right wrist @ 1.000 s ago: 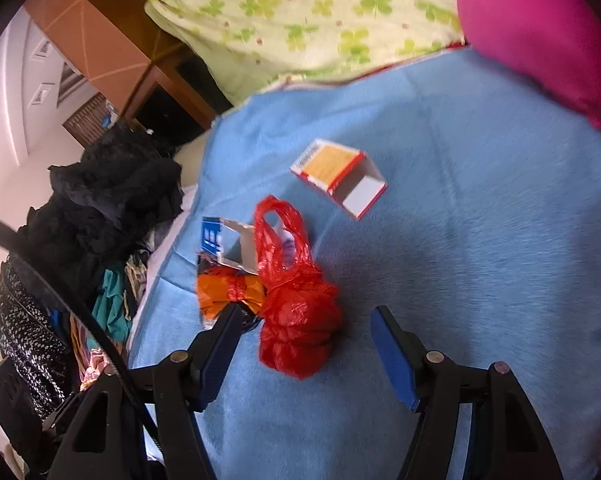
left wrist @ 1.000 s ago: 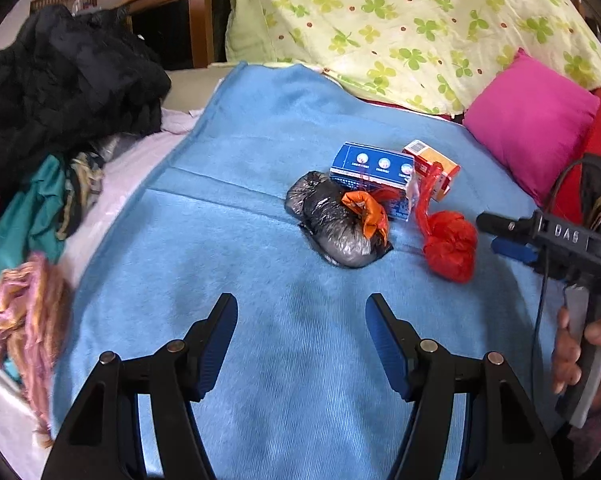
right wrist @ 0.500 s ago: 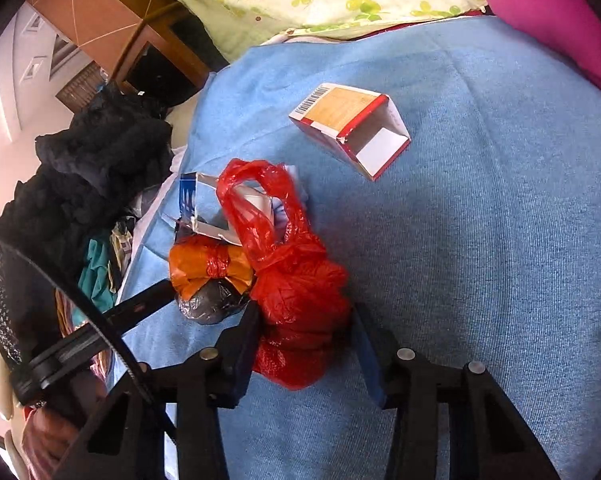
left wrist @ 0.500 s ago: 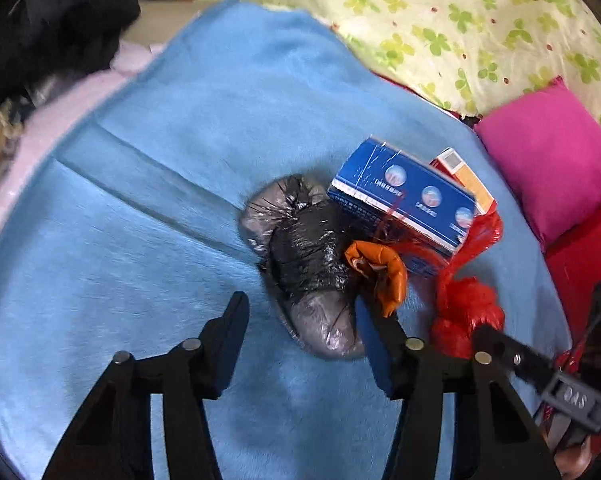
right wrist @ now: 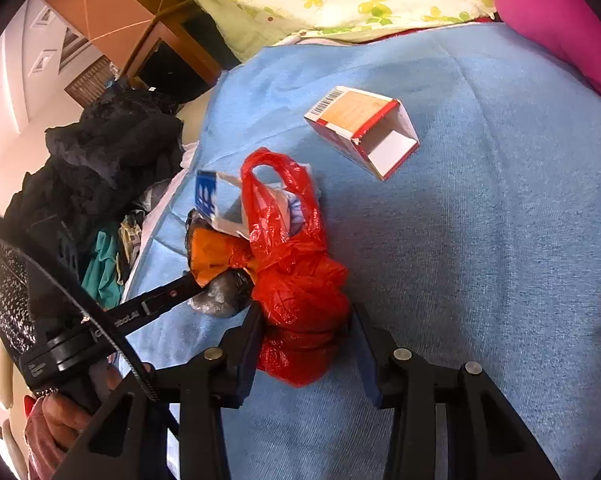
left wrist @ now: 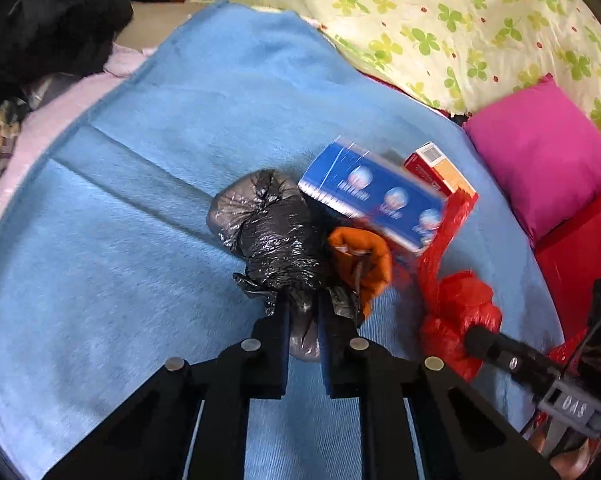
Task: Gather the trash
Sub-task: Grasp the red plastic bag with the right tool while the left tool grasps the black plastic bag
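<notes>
progress: early, nothing collected that we see | left tongs [left wrist: 302, 320] clamped on black bag [left wrist: 276, 232] | right tongs [right wrist: 306, 344] closing around red bag [right wrist: 300, 288], pads touching | blue box [left wrist: 376, 196] at 1 o'clock, red carton [right wrist: 360, 128] at 12, both loose on blue blanket [left wrist: 140, 220]

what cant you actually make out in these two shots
- What is inside the black bag, left wrist view: opaque plastic, pinched shut in the left hand-held gripper.
- What is inside the red bag, right wrist view: knotted plastic; the right hand-held gripper is closing around it.
- Print on the blue box, left wrist view: motion blur.
- Most of that blue box, right wrist view: hidden behind the red bag's handles.
- The person: only fingers show, cut off by the frame edges.
</notes>
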